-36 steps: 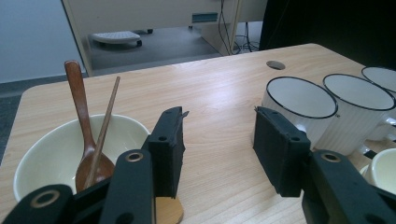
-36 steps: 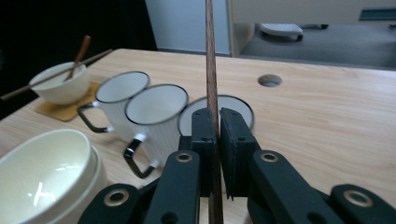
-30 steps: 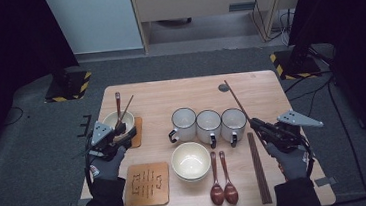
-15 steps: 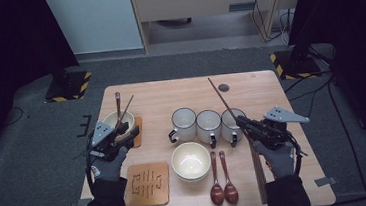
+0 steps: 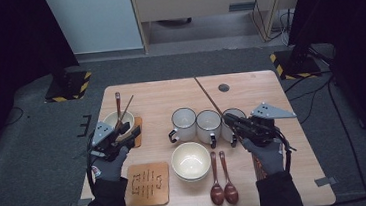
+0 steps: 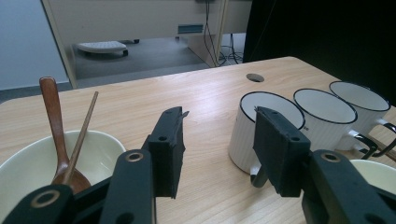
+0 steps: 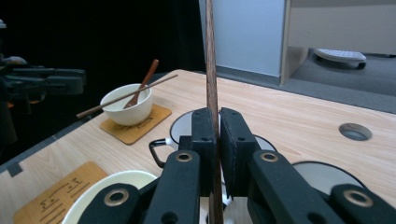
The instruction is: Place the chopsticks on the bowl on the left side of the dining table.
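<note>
The right gripper [image 5: 234, 120] is clamping a long, thin dark-wood chopstick [image 5: 208, 96] between its jaws; in the right gripper view the jaws are pressing flat against the stick [image 7: 210, 60], which is standing upright through them. In the high view the chopstick is slanting up and away from the gripper, passing over the rightmost of three white enamel mugs with dark rims [image 5: 208, 126] that are standing in a row at the middle of the light wooden table [image 5: 170, 91].

The left gripper [image 5: 129, 133] is hovering with its jaws apart and nothing between them, just beside a cream ceramic bowl [image 5: 113, 120] at the table's left. That bowl is sitting on a brown square coaster [image 5: 138, 132] and is holding a brown wooden spoon [image 6: 55, 130] and a second dark-wood chopstick [image 6: 84, 133], both leaning against its rim.

A second cream bowl [image 5: 190, 161], empty, is sitting in front of the mugs. Two brown wooden spoons [image 5: 222, 185] are lying side by side just to its right. A second brown square coaster with cut slots [image 5: 147, 184] is lying near the front left edge.
</note>
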Action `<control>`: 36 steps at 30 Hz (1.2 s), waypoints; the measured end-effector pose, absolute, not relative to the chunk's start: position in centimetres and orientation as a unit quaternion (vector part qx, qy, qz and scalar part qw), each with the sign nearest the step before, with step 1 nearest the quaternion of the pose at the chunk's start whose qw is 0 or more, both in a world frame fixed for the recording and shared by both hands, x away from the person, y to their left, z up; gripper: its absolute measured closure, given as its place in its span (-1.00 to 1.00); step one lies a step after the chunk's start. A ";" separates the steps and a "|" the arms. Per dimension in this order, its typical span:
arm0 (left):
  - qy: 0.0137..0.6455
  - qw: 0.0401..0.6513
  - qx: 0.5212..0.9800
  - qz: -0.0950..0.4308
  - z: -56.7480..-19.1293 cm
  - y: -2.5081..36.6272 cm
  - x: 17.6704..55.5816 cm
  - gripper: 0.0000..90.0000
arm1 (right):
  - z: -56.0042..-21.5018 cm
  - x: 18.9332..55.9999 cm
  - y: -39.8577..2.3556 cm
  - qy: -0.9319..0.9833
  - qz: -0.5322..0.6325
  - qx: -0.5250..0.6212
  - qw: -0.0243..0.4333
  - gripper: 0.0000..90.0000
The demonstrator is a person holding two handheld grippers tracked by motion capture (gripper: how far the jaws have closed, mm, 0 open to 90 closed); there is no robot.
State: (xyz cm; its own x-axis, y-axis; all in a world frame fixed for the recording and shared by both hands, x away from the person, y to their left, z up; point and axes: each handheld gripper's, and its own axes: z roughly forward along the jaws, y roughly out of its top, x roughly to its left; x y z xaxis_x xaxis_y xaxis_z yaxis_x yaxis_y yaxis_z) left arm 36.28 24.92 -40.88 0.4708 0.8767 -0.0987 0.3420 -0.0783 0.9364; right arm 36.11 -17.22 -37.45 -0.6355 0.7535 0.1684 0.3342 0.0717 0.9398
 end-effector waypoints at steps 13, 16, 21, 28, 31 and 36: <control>0.449 0.525 0.679 0.251 -40.7 24.7 36.2 0.15 | -37.1 36.8 -14.7 0.710 0.578 0.363 0.171 0.88; 0.446 0.528 0.678 0.250 -40.6 24.6 36.1 0.15 | -37.2 36.8 -14.4 0.711 0.579 0.362 0.168 0.88; 0.442 0.538 0.675 0.244 -40.2 24.3 36.0 0.15 | -37.2 36.8 -13.8 0.712 0.583 0.356 0.162 0.88; 0.438 0.544 0.674 0.240 -39.9 24.1 35.9 0.14 | -37.2 36.9 -12.9 0.713 0.587 0.349 0.157 0.88; 0.435 0.548 0.673 0.238 -39.6 24.0 35.9 0.14 | -37.2 37.0 -12.2 0.715 0.589 0.343 0.155 0.88; 0.433 0.554 0.671 0.236 -39.3 23.9 36.0 0.14 | -37.1 37.1 -11.8 0.716 0.591 0.340 0.152 0.88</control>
State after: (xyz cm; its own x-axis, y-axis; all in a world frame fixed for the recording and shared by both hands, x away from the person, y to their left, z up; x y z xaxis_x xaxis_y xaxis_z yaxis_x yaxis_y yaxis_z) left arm 35.96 23.95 -39.33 0.5142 0.8420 -0.1634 0.3197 -0.0114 0.9475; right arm 37.07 -11.82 -37.13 -0.7226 0.6664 0.1836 0.3064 0.0707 0.9493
